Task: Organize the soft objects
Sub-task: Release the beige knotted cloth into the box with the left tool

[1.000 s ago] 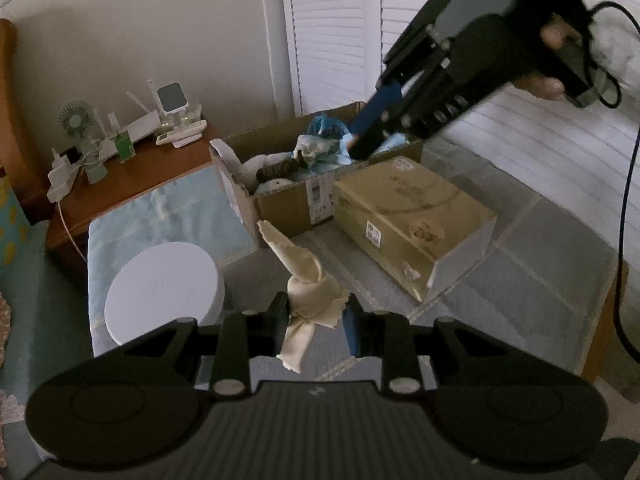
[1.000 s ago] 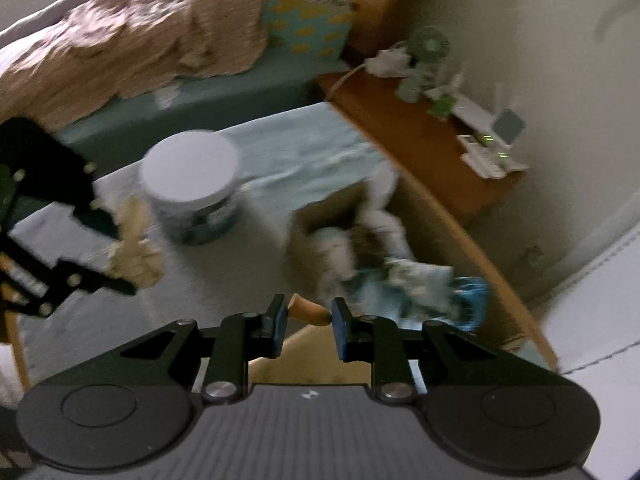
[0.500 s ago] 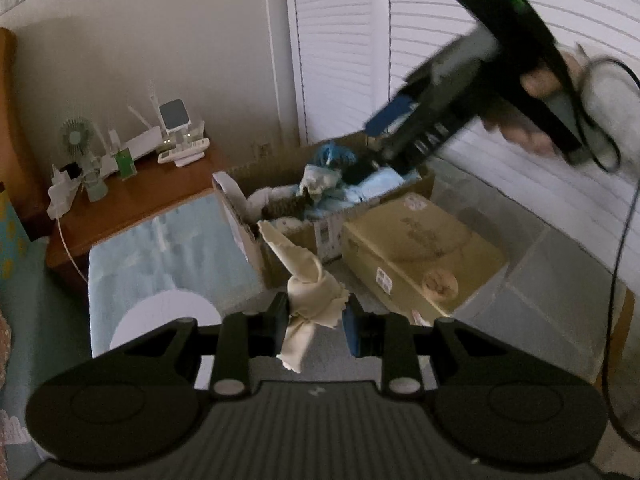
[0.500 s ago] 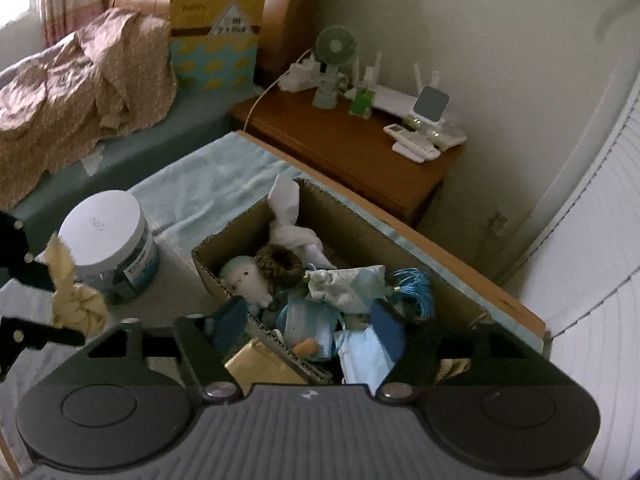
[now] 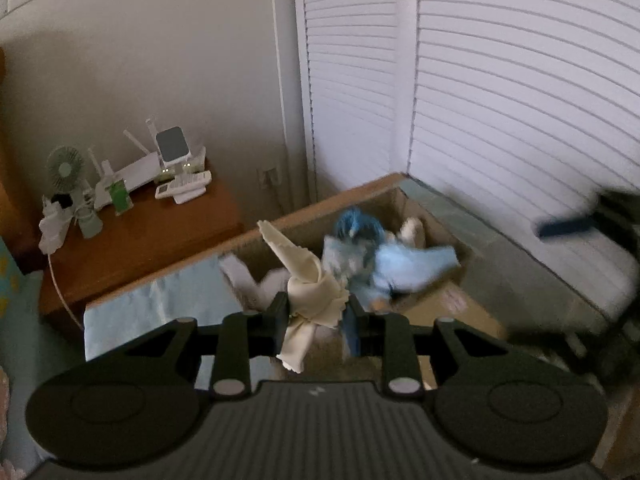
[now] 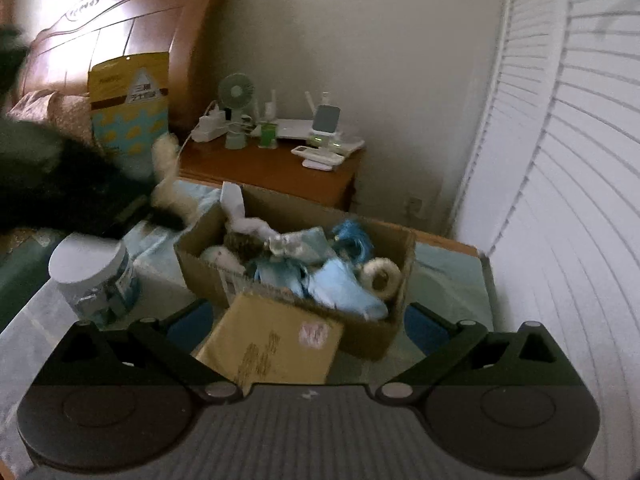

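Over the cardboard box (image 5: 436,236) of soft stuff, left claw (image 5: 318,316) is clamped on a knotted cream cloth (image 5: 310,284). Right claw (image 6: 308,326) just spread wide open, nothing between its fingers.

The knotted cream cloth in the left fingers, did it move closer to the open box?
Yes. The cream cloth now hangs right at the open cardboard box, which fills more of the view.
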